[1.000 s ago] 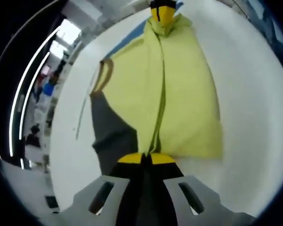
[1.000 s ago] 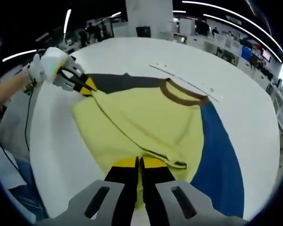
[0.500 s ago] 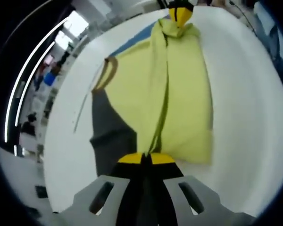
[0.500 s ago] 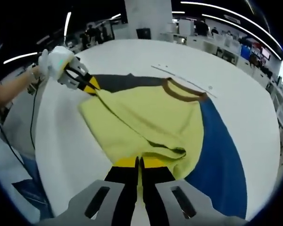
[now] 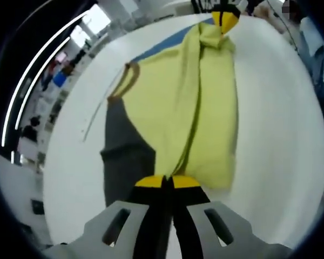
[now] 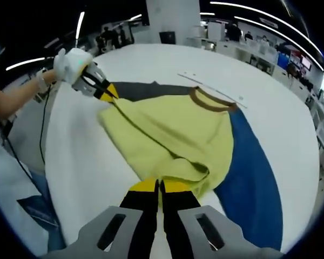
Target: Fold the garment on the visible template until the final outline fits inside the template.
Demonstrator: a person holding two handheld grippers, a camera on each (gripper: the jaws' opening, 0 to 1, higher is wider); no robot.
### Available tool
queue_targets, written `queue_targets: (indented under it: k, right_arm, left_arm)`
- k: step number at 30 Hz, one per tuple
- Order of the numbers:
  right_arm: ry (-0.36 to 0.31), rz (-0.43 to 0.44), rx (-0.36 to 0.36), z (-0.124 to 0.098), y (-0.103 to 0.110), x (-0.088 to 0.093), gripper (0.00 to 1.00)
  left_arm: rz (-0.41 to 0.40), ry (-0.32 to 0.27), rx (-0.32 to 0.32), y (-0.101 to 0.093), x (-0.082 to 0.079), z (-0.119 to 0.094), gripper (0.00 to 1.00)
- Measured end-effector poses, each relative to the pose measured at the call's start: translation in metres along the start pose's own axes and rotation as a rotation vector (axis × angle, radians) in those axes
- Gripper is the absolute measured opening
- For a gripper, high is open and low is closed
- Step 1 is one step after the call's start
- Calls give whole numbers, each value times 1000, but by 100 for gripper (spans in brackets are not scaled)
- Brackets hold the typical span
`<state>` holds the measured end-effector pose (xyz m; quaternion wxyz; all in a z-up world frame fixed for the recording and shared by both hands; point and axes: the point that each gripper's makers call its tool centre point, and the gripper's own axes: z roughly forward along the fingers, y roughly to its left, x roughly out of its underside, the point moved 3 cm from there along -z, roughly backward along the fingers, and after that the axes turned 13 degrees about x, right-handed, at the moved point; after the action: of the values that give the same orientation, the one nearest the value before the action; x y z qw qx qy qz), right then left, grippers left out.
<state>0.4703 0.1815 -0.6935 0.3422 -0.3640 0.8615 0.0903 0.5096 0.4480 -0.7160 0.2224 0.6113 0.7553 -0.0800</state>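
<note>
A yellow shirt (image 5: 162, 102) (image 6: 167, 129) with a brown collar (image 5: 124, 81) (image 6: 210, 101), a grey sleeve (image 5: 124, 156) (image 6: 146, 89) and a blue sleeve (image 5: 167, 43) (image 6: 254, 172) lies on a white table (image 5: 281, 135). My left gripper (image 5: 167, 181) (image 6: 109, 93) is shut on one end of the shirt's lifted yellow edge. My right gripper (image 6: 159, 186) (image 5: 225, 19) is shut on the other end. The yellow fabric between them is bunched into a long fold, raised off the table.
A thin pale strip (image 6: 216, 89) (image 5: 94, 121) lies on the table just beyond the collar. A gloved hand (image 6: 70, 62) holds the left gripper, and the person's white clothing (image 6: 11, 189) stands at the table edge. Desks and ceiling lights fill the room behind.
Both grippers have carried the held yellow edge across the shirt toward the collar side. The visible yellow area has become narrower and the fold more bunched.
</note>
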Motion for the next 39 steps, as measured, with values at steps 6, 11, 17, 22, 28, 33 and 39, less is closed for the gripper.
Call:
queue_targets:
  k: [6,11,17,22,28,33,39]
  right_arm:
    - [7,11,5,-8,-2,8,2]
    - [13,30,13,-14,-3,16,2]
    - [9,36,25,-22,-5,23,2]
    - [18,31,36,-30,-7,32,2]
    - [18,35,44,-37,-8,39,2]
    - [25,17,63,-44,-10,45,2]
    - [28,7,76,-50,-10,52,2]
  left_arm:
    - [-51,-19,3,-5,2,-3,0]
    - [-70,-18,11,-11,5,-2,0]
    - [-104,-27,7,-15,7,-7,0]
    - [-128,-29,4,-21,11,-11,0]
    - [-155,-28,1,-32,15,-16,0]
    - [-172,-25,-7,-38,18,-21,0]
    - [-203,-37,-9,-47,17,-26,0]
